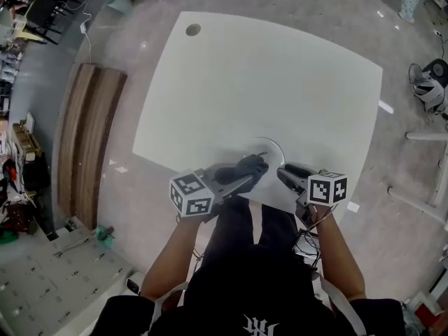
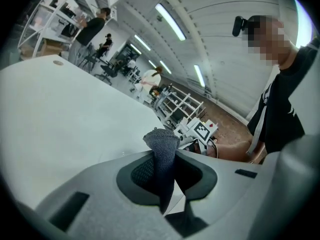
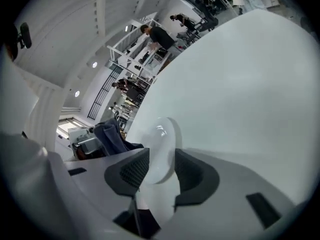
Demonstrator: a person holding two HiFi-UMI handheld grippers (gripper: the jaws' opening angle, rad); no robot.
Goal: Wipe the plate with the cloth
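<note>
Far left, on the floor: wooden planks (image 1: 91, 142), lying alongside the white surface (image 1: 266, 82). Toward the far left corner of that surface: a round cable hole (image 1: 193, 29).

Left of centre, at the near edge: the left gripper (image 1: 245, 176), pointing rightward at the white plate (image 1: 271, 148). Its fingers (image 2: 136, 171): pressed in on a dark grey knitted cloth (image 2: 163, 151), with a bunched end poking up past the tips and the rest running down between the pads. In the head view, cloth over the left part of the plate. Cannot tell whether it touches.

Centre: plate lying flat close to the near edge of the surface, between the two grippers.

Right: the right gripper (image 1: 287, 175), set at the plate's right rim from the near side. Its fingers (image 3: 134, 169): spread wide, with the plate's rim in the gap between the pads and neither pad clearly pressing on it.
</note>
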